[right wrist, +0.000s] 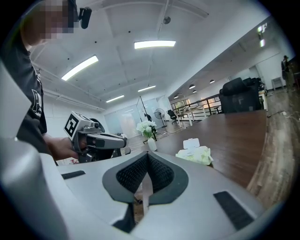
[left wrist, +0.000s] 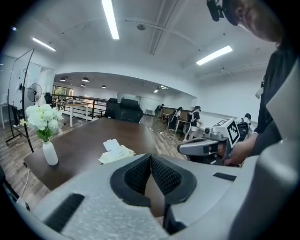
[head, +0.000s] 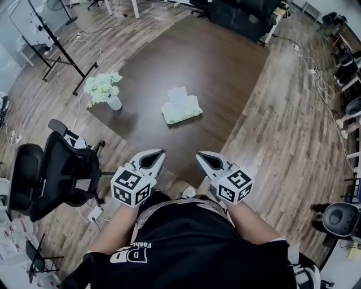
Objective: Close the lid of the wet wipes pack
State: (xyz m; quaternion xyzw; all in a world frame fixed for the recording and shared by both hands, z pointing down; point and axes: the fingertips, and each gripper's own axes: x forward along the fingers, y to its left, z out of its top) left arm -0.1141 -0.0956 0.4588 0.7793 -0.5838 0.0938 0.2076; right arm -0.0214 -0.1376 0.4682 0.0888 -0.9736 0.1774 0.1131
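A pale green wet wipes pack (head: 181,109) lies on the dark brown table (head: 214,62), its white lid (head: 177,93) flipped open toward the far side. It also shows in the left gripper view as the pack (left wrist: 116,153) and in the right gripper view as the pack (right wrist: 195,154). My left gripper (head: 158,154) is shut and empty, hovering at the table's near edge, well short of the pack. My right gripper (head: 200,157) sits beside it, jaws together with nothing between them. The left jaw tips (left wrist: 151,157) and the right jaw tips (right wrist: 147,155) meet in their own views.
A white vase of white flowers (head: 105,89) stands on the table's left corner. A black office chair (head: 53,172) sits to the left on the wooden floor. More chairs (head: 242,14) stand at the table's far end, and a stand (head: 56,51) is at the upper left.
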